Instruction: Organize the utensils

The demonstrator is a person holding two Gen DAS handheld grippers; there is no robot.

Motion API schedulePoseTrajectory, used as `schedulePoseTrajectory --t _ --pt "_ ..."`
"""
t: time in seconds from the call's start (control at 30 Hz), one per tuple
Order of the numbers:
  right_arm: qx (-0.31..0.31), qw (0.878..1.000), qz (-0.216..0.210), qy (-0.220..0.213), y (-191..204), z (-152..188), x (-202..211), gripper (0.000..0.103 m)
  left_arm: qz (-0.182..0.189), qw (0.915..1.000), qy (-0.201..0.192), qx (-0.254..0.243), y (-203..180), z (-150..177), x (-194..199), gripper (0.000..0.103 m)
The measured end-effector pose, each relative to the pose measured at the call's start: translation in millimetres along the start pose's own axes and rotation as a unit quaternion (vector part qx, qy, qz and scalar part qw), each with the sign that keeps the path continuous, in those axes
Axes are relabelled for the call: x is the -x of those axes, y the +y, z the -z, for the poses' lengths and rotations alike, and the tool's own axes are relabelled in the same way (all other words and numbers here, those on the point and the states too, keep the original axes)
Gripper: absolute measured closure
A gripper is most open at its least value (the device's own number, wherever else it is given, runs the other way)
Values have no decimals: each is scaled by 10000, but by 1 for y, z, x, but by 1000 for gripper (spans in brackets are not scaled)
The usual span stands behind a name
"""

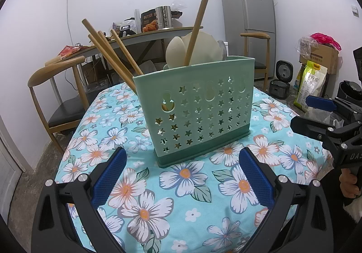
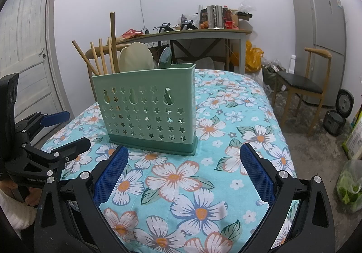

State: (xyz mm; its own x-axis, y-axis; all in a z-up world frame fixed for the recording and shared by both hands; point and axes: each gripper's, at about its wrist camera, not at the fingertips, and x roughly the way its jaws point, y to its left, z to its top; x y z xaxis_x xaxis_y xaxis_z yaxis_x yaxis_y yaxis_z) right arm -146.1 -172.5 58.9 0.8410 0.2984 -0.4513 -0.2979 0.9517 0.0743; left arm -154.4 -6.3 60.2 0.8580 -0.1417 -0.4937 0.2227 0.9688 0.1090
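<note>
A green utensil caddy [image 1: 199, 108] with star-shaped holes stands upright on the floral tablecloth [image 1: 181, 194]; it also shows in the right wrist view [image 2: 147, 108]. It holds several wooden chopsticks [image 1: 113, 56], a long wooden handle [image 1: 196, 26], cream spatula heads [image 1: 194, 49] and a metal spoon [image 2: 164, 58]. My left gripper [image 1: 182, 176] is open and empty, just in front of the caddy. My right gripper [image 2: 183, 171] is open and empty, in front of the caddy from the other side. Each gripper shows at the edge of the other's view.
Wooden chairs [image 1: 56, 94] [image 2: 303, 80] stand beside the table. A cluttered desk [image 2: 192, 33] is behind. A grey fridge [image 1: 248, 17], rice cookers [image 2: 337, 114], boxes and bags [image 1: 314, 80] sit on the floor at the right. A white door [image 2: 25, 49] is left.
</note>
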Motion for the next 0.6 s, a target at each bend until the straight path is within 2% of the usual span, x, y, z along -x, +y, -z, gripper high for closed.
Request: schedulePoseTrajectory --t 0.6 --pt "-3 10000 1 3 0 0 0 8 -85 10000 7 -47 0 2 -2 6"
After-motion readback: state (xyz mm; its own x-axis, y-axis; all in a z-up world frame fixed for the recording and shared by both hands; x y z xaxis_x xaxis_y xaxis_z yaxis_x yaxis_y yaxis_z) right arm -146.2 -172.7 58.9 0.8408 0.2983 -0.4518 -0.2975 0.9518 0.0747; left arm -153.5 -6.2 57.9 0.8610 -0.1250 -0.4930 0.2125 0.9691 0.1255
